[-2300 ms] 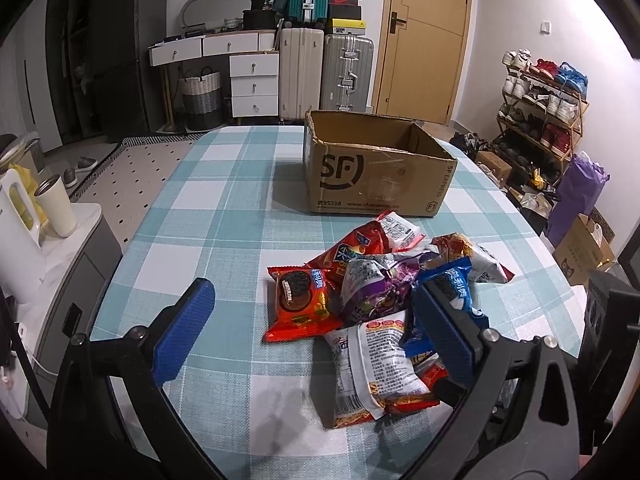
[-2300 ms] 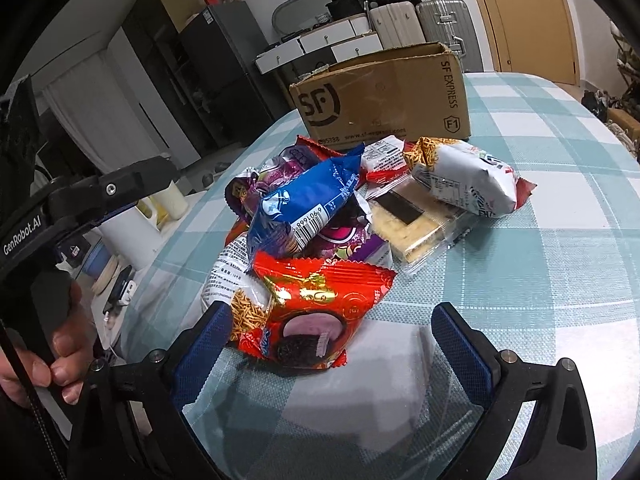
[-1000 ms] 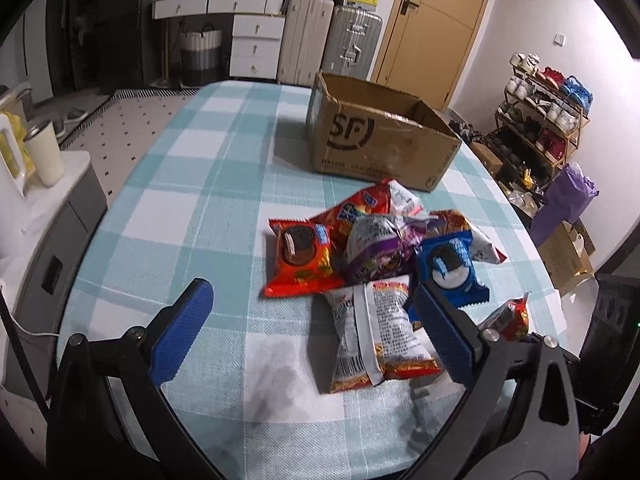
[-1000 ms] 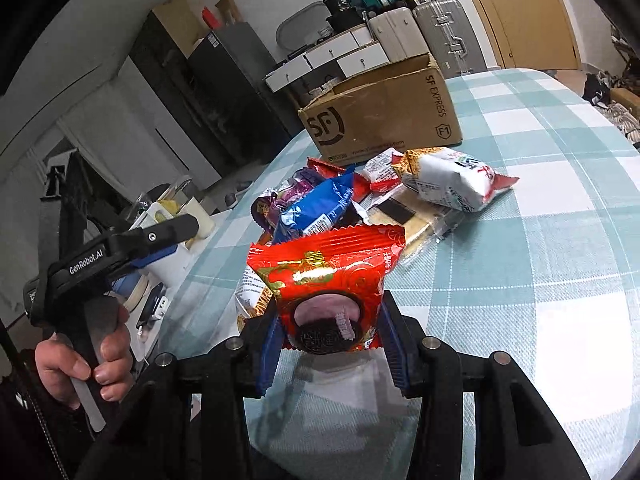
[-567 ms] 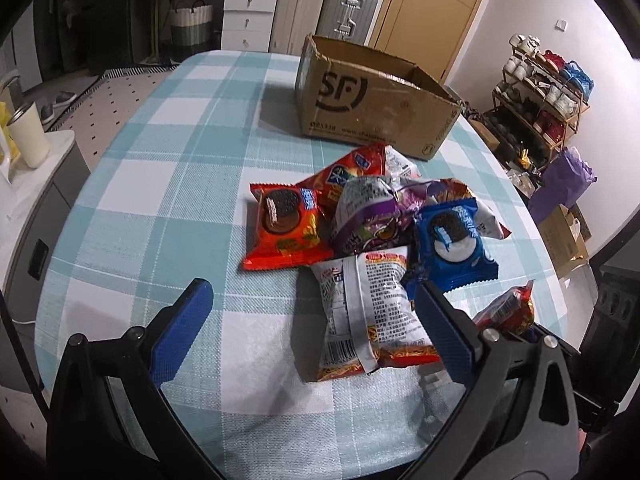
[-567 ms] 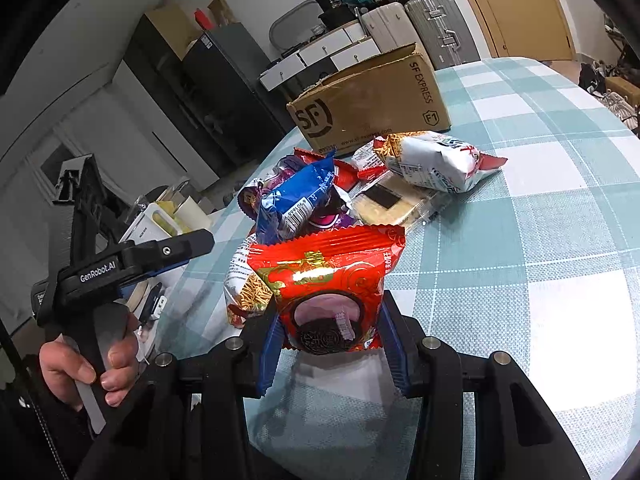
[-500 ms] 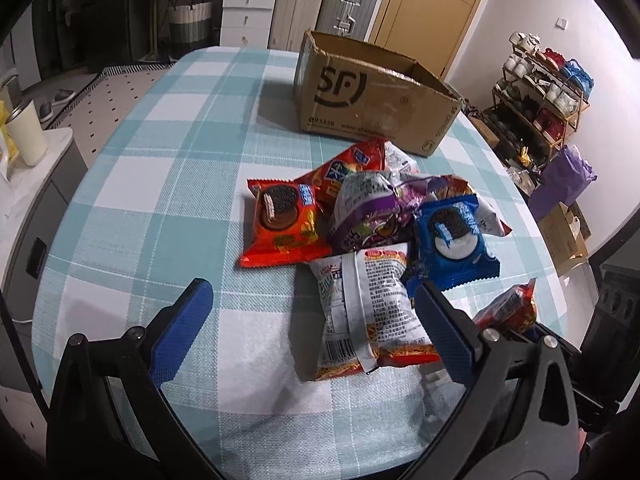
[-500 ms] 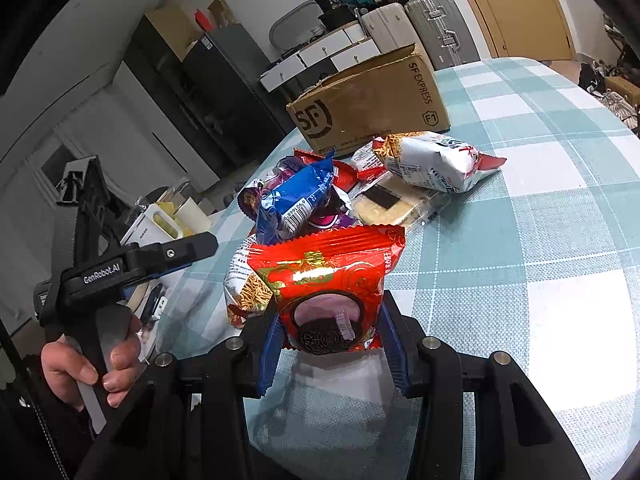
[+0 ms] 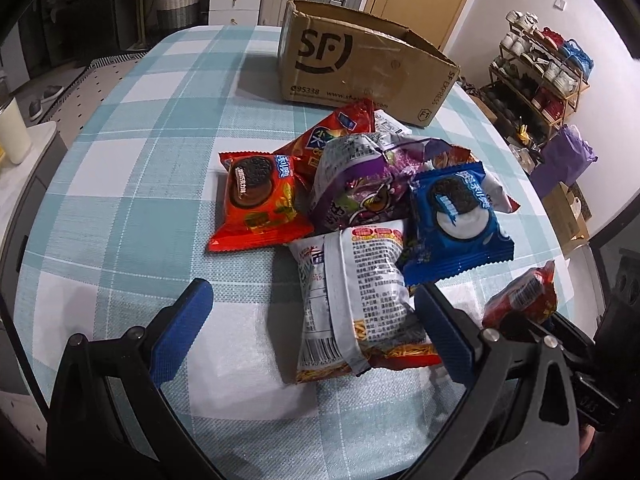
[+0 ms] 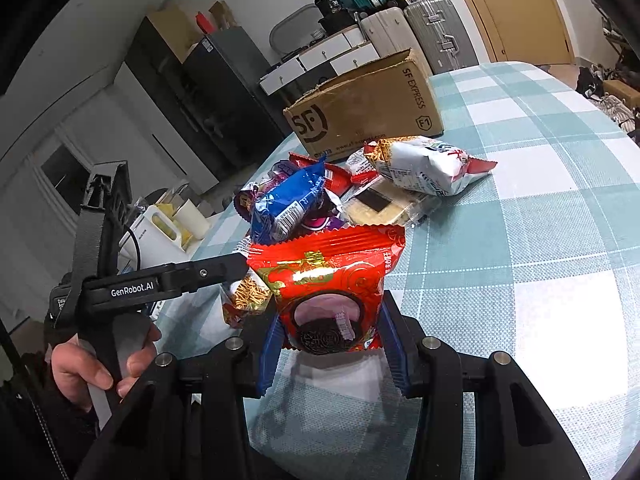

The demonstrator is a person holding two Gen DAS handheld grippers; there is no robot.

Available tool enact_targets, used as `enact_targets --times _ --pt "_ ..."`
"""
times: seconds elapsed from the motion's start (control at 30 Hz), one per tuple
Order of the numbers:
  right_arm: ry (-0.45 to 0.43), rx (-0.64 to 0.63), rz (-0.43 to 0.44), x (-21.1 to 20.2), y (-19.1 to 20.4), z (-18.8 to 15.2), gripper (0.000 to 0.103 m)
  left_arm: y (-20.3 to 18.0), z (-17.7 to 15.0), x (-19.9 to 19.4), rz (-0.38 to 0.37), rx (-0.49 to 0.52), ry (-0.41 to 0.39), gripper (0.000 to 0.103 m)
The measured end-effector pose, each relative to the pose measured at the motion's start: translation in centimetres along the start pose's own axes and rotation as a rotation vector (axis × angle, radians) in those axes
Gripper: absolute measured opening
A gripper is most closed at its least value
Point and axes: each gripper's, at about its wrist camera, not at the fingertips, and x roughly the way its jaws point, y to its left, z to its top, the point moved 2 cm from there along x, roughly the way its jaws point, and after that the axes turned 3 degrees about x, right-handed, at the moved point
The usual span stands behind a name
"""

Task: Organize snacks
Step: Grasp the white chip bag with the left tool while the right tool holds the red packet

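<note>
Red cookie pack (image 10: 334,284) clamped in right hand-held gripper (image 10: 332,344) above checked tabletop (image 10: 540,240), left hand-held gripper (image 9: 316,320) spread wide over noodle packet (image 9: 356,300), cardboard box (image 9: 360,64) behind snack pile

The bench (image 9: 132,184) wears a cloth checked in pale teal and white. The cardboard box (image 9: 360,64) is brown with black lettering. One cookie pack (image 9: 258,200) is red-orange, another (image 9: 456,224) blue with a black-and-white biscuit printed on it. The chip bag (image 9: 360,192) is purple, the noodle packet (image 9: 356,296) white with red. The left tongs (image 9: 312,332) are black with blue pads.
</note>
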Motion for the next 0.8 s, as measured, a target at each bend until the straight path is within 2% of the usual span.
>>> enact_targets --times 0.43,0.7,0.8 --pt "-0.003 0.013 -0.008 -0.2 -0.5 0.0 0.045 0.0 0.2 2.0 -0.058 -0.027 0.018 0.1" --pt "0.006 0.014 -0.015 -0.1 -0.5 0.1 0.045 0.7 -0.2 3.2 -0.168 -0.069 0.043 0.089" --pt "0.006 0.009 -0.017 -0.1 -0.3 0.1 0.045 0.5 -0.2 3.4 -0.186 -0.056 0.04 0.074"
